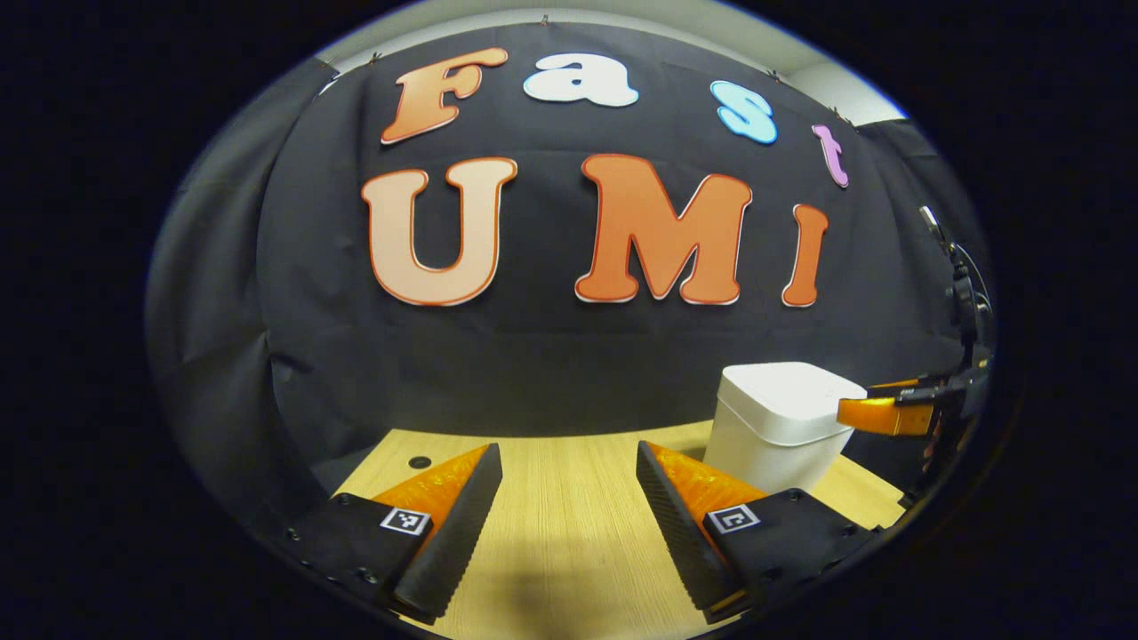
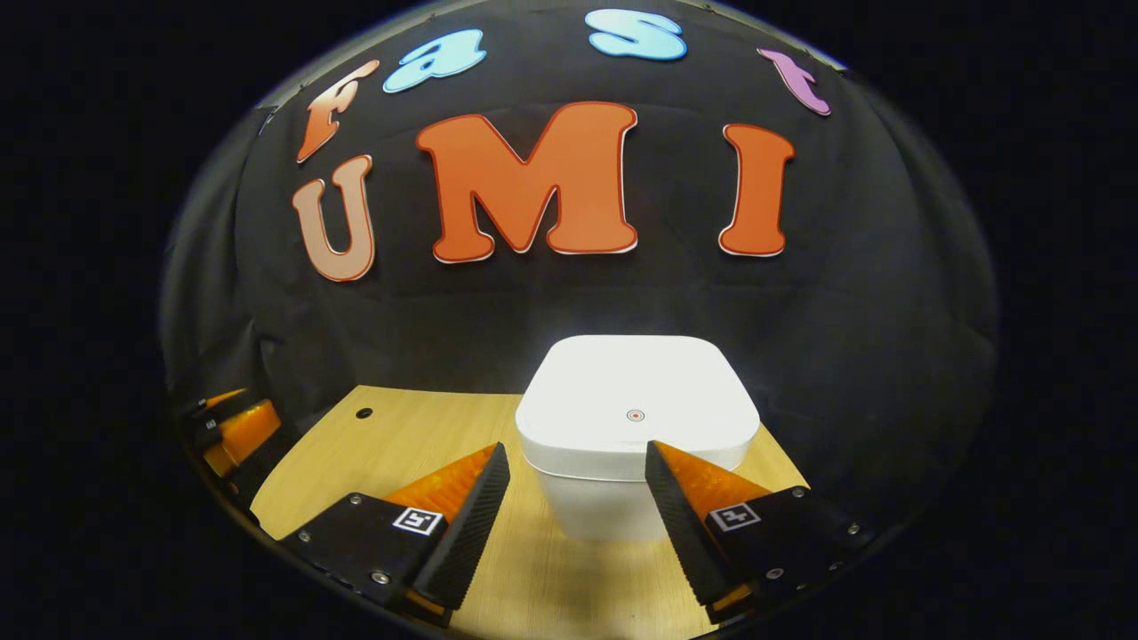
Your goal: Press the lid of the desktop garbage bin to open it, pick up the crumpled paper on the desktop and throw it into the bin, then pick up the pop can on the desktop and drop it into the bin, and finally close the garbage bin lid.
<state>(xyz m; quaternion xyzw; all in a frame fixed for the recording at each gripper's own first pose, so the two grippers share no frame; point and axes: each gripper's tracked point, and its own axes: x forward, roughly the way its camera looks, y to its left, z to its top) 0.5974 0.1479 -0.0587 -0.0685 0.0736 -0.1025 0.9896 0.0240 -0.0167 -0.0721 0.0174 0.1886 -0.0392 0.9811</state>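
Observation:
A white garbage bin (image 2: 622, 444) with its lid (image 2: 636, 400) closed stands on the wooden desktop (image 2: 418, 436); a small red dot marks the lid's middle. My right gripper (image 2: 578, 462) is open, hovering just in front of the bin at lid height, fingertips either side of its front edge. In the left gripper view the bin (image 1: 778, 427) is at the right, with the right gripper (image 1: 889, 413) beside its lid. My left gripper (image 1: 569, 462) is open over bare desktop (image 1: 560, 516), well left of the bin. The left gripper (image 2: 236, 431) also shows at the far left of the right gripper view.
A small dark hole (image 1: 419, 462) is set in the desktop near its back left corner. The black cloth wall hangs close behind the desk and the bin. Some rig hardware (image 1: 965, 302) stands at the right edge of the left gripper view.

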